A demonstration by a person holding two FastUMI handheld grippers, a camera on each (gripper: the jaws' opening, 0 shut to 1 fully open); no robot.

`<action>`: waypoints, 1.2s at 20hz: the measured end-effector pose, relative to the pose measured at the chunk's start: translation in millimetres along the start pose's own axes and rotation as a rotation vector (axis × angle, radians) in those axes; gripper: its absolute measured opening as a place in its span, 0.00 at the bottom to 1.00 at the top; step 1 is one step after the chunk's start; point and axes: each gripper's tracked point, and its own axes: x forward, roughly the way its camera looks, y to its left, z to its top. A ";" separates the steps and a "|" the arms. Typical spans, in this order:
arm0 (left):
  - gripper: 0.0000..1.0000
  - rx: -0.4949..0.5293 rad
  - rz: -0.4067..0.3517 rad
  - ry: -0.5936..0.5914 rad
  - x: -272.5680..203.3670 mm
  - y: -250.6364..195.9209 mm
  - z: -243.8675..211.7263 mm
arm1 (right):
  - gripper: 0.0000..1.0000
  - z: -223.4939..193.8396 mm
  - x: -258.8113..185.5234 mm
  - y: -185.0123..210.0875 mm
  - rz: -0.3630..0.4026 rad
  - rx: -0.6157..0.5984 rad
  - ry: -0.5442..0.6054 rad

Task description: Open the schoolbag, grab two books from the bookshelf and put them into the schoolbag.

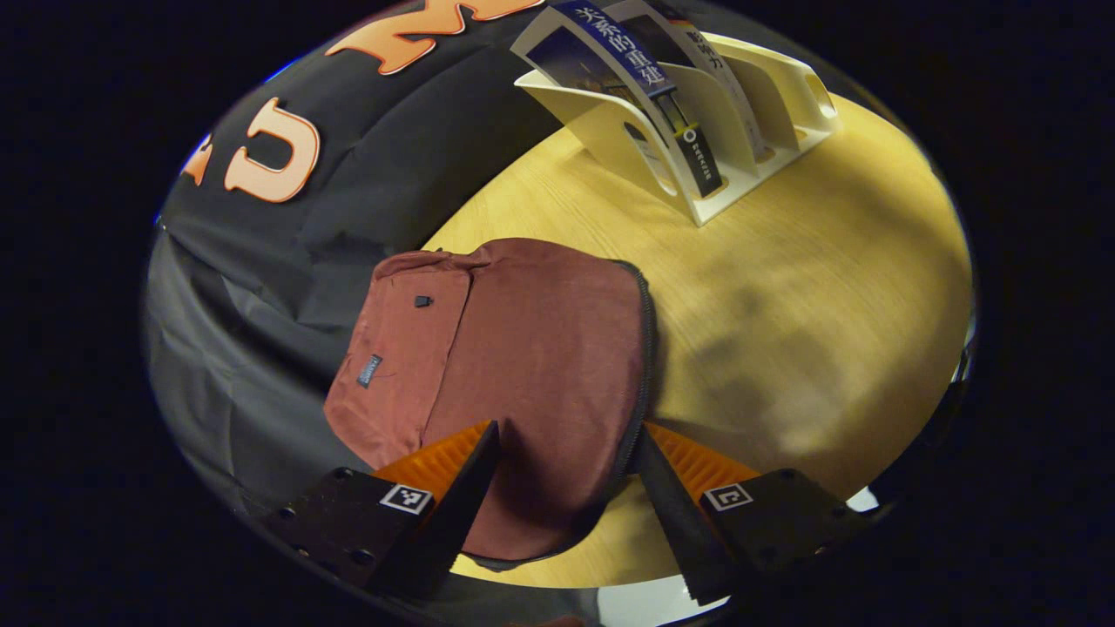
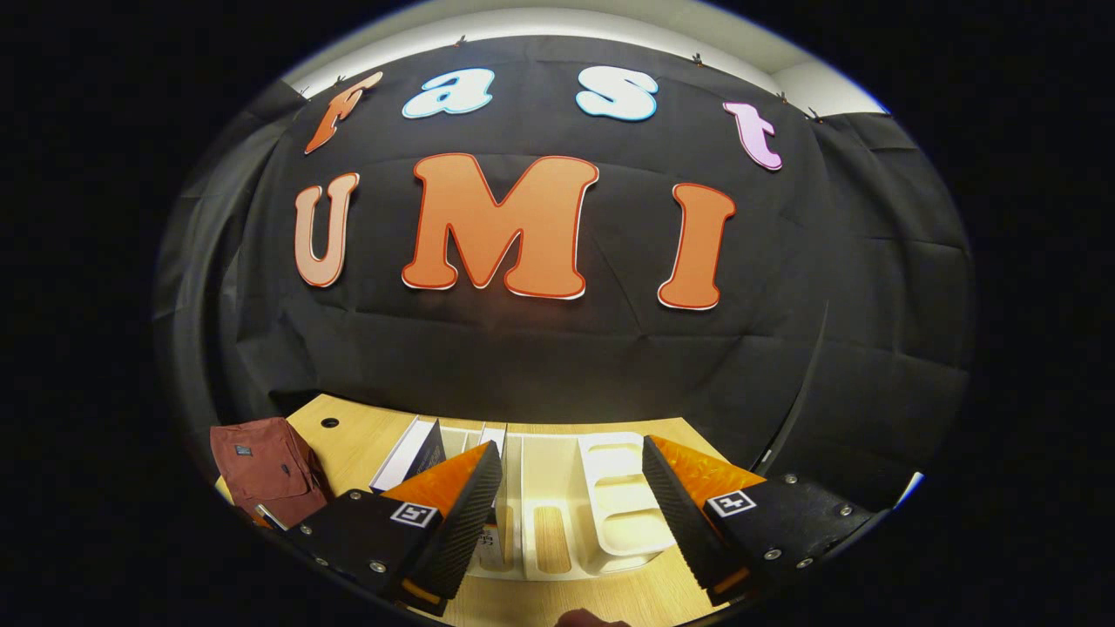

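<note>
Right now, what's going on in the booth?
A person holds two grippers over a wooden table. The left gripper is open, hovering over the dark red schoolbag, which lies flat and looks zipped. The right gripper is open above the white bookshelf, where the books stand.

The schoolbag (image 1: 523,366) is a dark red fabric one, lying flat near the cloth wall with its front pocket up and the zipper along its edge looking closed. The bookshelf (image 1: 740,131) is a cream plastic divider rack standing further back. Two books (image 1: 627,61) lean in its slots, a dark blue one in front, spines out.
</note>
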 end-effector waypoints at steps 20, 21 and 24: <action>0.10 0.047 0.004 0.015 0.3 26.3 20.9 | 0.97 -4.9 4.6 8.9 0.012 -0.020 0.024; 0.09 0.031 -0.017 0.019 -2.1 31.5 21.4 | 0.97 -4.1 5.3 10.9 0.016 -0.019 0.028; 0.07 -0.020 -0.072 0.009 -9.4 50.4 30.8 | 0.96 -2.8 6.0 20.8 0.046 -0.024 0.038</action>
